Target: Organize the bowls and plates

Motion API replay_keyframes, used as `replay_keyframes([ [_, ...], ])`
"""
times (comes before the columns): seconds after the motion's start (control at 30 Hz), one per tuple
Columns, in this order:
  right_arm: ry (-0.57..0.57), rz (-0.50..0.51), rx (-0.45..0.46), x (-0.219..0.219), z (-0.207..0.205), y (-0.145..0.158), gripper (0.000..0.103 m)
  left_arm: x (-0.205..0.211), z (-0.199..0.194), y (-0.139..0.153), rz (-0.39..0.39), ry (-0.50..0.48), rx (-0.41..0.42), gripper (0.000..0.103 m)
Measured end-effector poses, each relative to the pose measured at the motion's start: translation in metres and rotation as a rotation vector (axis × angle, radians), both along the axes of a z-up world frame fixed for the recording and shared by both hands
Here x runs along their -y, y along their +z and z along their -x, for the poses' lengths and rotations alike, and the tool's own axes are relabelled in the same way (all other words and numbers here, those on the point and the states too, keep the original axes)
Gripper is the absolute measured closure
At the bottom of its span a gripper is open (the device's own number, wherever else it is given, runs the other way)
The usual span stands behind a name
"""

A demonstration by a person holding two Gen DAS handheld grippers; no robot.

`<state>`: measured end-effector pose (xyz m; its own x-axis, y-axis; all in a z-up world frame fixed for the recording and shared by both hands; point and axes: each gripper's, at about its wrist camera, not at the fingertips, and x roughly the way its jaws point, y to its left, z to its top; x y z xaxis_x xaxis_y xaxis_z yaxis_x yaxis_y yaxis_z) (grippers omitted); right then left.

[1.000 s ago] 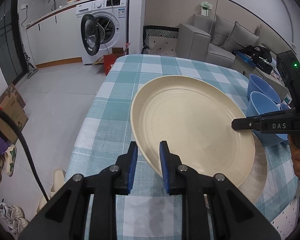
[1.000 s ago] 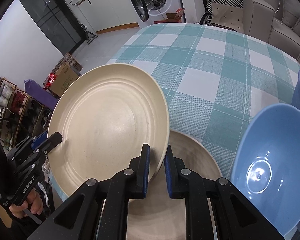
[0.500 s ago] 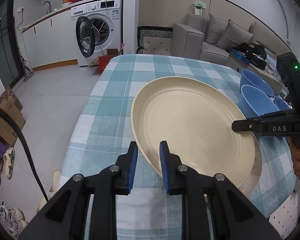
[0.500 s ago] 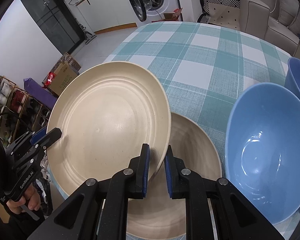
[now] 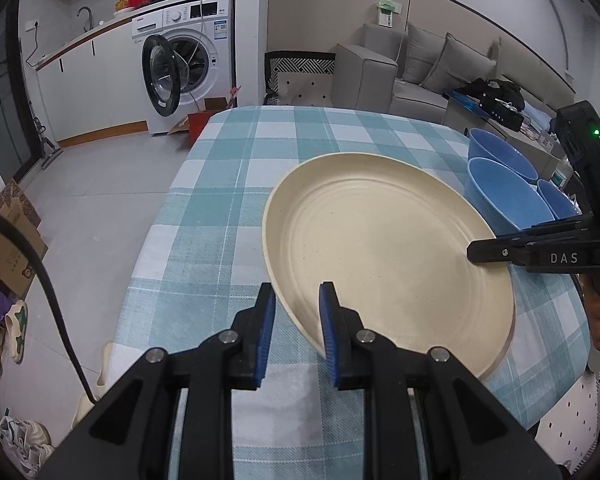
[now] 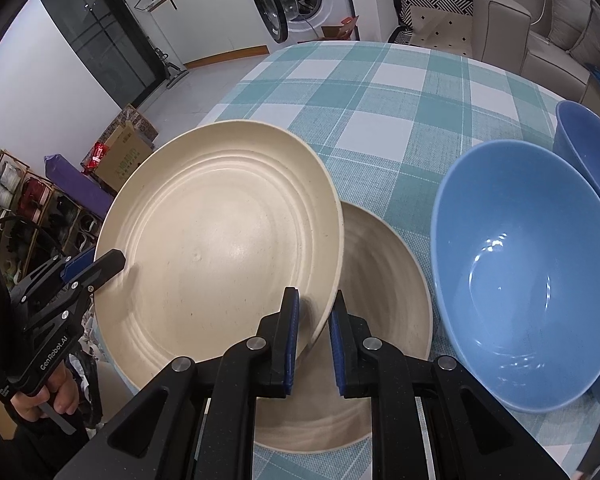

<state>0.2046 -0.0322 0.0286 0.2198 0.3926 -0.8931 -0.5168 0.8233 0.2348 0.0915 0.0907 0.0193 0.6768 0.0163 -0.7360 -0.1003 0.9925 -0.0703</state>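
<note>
I hold a cream plate (image 5: 388,256) (image 6: 220,248) by two opposite rims, lifted and tilted over the checked tablecloth (image 5: 260,184). My left gripper (image 5: 296,300) is shut on its near rim and shows in the right wrist view as the left gripper (image 6: 112,260) at the plate's far-left edge. My right gripper (image 6: 314,304) is shut on the other rim, and its tip appears as the right gripper (image 5: 476,250). A second cream plate (image 6: 380,300) lies on the cloth, partly under the held one. A blue bowl (image 6: 524,280) (image 5: 504,196) stands just right of it.
Two more blue bowls (image 5: 500,152) (image 5: 556,204) stand at the table's right side. The table's left edge (image 5: 160,240) drops to the tiled floor. A washing machine (image 5: 188,64) with its door open and a grey sofa (image 5: 420,72) lie beyond the table.
Both grippers have carried the held plate sideways toward the blue bowls. The nearest bowl now fills more of the right wrist view, and the lower plate's visible crescent in the left view has narrowed.
</note>
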Motion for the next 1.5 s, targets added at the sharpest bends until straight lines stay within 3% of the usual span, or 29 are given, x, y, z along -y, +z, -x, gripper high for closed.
replay_keyframes([
  [1.5, -0.064, 0.082, -0.017, 0.052, 0.015, -0.017, 0.088, 0.048, -0.013, -0.021, -0.016, -0.112, -0.072, 0.083],
])
